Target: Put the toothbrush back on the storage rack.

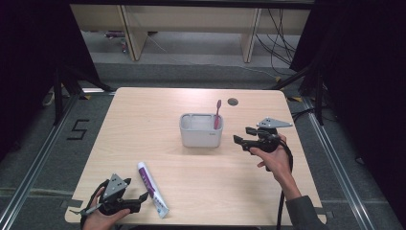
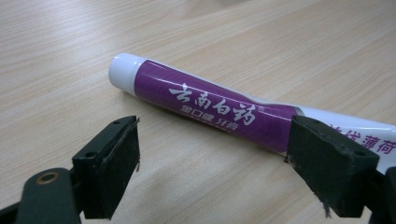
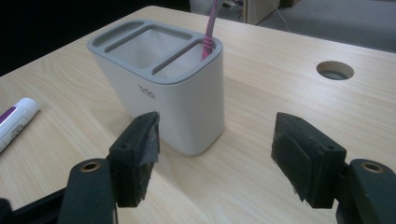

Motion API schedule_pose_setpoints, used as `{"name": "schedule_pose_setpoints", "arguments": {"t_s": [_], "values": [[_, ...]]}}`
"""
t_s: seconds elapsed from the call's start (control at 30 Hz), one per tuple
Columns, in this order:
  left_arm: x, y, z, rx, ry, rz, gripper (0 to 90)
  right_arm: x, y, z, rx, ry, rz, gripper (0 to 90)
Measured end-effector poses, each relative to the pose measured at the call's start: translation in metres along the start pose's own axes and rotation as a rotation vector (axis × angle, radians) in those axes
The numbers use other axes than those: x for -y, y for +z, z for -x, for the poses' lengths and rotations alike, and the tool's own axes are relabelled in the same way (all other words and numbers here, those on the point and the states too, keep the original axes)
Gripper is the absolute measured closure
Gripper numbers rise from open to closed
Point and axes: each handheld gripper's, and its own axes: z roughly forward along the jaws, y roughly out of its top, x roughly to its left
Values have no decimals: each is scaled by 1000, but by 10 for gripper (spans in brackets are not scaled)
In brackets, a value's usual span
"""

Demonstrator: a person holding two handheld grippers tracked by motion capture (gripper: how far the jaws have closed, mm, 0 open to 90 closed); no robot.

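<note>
A white and purple toothpaste tube (image 1: 152, 188) (image 2: 210, 109) lies flat near the table's front left. My left gripper (image 1: 136, 189) (image 2: 212, 140) rests just left of it, open, jaws wide on either side of the tube's near part without pressing it. A white holder with a grey rim (image 1: 201, 136) (image 3: 177, 107) stands mid-table, with a pink toothbrush (image 1: 218, 115) (image 3: 210, 28) upright in its right compartment. My right gripper (image 1: 243, 135) (image 3: 217, 123) hovers just right of the holder, open, with nothing between its jaws. The tube's cap end (image 3: 14, 121) lies far left in the right gripper view.
The wooden table (image 1: 143, 124) has a round cable hole (image 1: 232, 101) (image 3: 335, 70) behind the holder. Bare wood lies between the holder and the tube. Dark stands and floor rails flank the table.
</note>
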Motion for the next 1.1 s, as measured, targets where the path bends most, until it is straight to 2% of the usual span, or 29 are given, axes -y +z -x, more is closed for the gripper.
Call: {"name": "schedule_pose_setpoints", "arguments": {"t_s": [0.03,0.1,0.13,0.17,0.2,0.27,0.3,0.33,0.4,0.47,0.5,0.53,0.57,0.6,0.63,0.67,0.77,0.87,0.93,0.97,1.0,1.03,1.07,1.1], "values": [[0,0,0,0,0,0,166,1,0,-2,-8,27,4,329],[0,0,0,3,-8,8,165,2,-2,-2,-6,9,-1,329],[1,0,0,3,-7,12,165,5,-3,-4,-8,30,5,326],[0,-1,-1,3,4,0,165,5,-3,-4,-8,30,5,326],[0,0,0,4,-9,12,166,6,-4,-4,-2,7,-1,324],[0,0,0,5,-2,0,165,9,-6,-6,3,8,0,321],[0,0,0,5,-5,2,166,12,-7,-6,19,-19,-1,316],[0,0,0,5,-8,5,166,14,-7,-8,10,1,-4,314],[0,0,0,6,-8,4,165,15,-8,-7,19,-14,-11,314],[0,0,0,2,-1,-1,166,20,-7,-10,23,-3,-8,310],[0,1,0,8,2,-3,165,25,-8,-11,12,4,-30,306],[-1,0,-1,10,22,-20,165,25,-8,-11,12,4,-30,306],[-1,0,0,10,18,-17,165,29,-8,-10,20,-16,-39,302],[0,2,2,12,-5,4,165,29,-8,-10,20,-16,-39,302],[0,1,2,12,-7,5,166,32,-7,-13,8,18,-37,301],[0,1,0,12,4,-2,165,34,-7,-13,8,19,-40,301],[0,1,0,10,-2,-2,165,39,-9,-17,18,-5,-61,301],[0,1,0,10,-1,1,165,41,-9,-20,13,2,-68,301],[0,1,0,8,-4,3,165,43,-9,-21,20,-35,-67,301],[0,1,0,8,-5,5,165,45,-8,-24,6,-16,-71,301],[0,1,1,2,-12,6,166,46,-9,-25,12,-38,-91,299],[0,1,1,2,-12,6,166,46,-9,-25,12,-38,-91,299],[0,1,0,0,-9,3,166,48,-8,-28,7,-17,-89,297],[0,1,0,-1,-6,-1,165,49,-7,-27,-6,-35,-98,297]]}}
